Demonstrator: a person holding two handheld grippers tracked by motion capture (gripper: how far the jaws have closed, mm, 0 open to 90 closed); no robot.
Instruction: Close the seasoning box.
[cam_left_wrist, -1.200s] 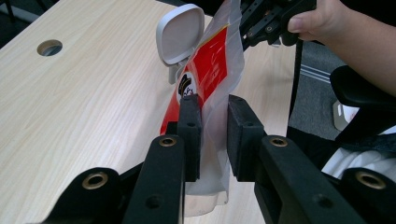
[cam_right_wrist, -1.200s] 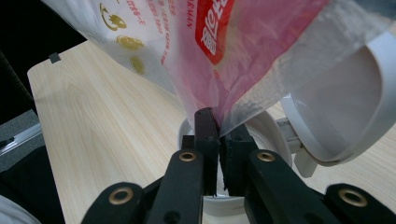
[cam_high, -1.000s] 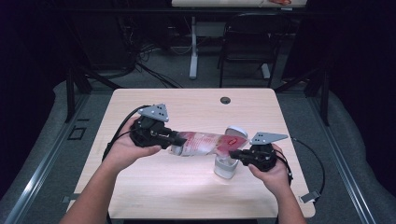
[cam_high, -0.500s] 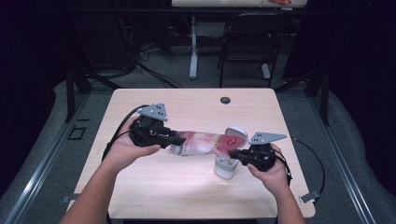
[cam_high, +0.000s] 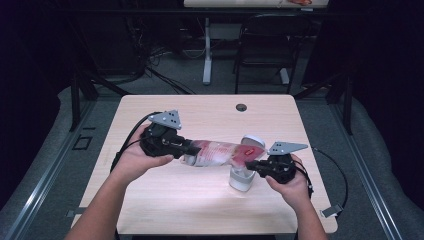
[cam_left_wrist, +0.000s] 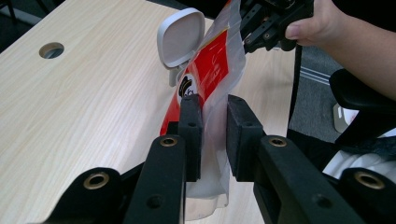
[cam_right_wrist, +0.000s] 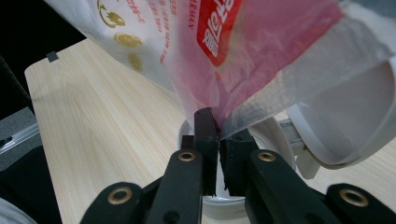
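Claws held a clear plastic bag (cam_high: 220, 152) with red printing stretched level between them above the wooden worktop (cam_high: 200, 200); the left claw (cam_high: 187, 148) pinched one end of the bag, and the left gripper view showed its two black pads (cam_left_wrist: 191, 135) pressed on a fold of the clear film, with the red label rising beyond them; the right claw (cam_high: 250, 165) pinched the other end, and the right gripper view showed its jaws pressed nearly together on a narrow edge of the film (cam_right_wrist: 219, 126), the bag (cam_right_wrist: 243, 51) billowing above them; a white container (cam_high: 241, 179) with a hinged lid (cam_high: 253, 140) flipped up stood on the worktop directly under the right-hand end of the bag, just in front of the right claw; in the right gripper view the container's round rim (cam_right_wrist: 275, 135) lay right behind the jaws and its open lid (cam_right_wrist: 345, 126) tilted off to the side; in the left gripper view the lid (cam_left_wrist: 181, 32) stood upright beside the bag (cam_left_wrist: 210, 70), with the right claw (cam_left_wrist: 252, 32) and the hand (cam_left_wrist: 317, 23) holding it beyond; a round cable hole (cam_high: 241, 107) sat near the far edge of the worktop, well apart from the bag.
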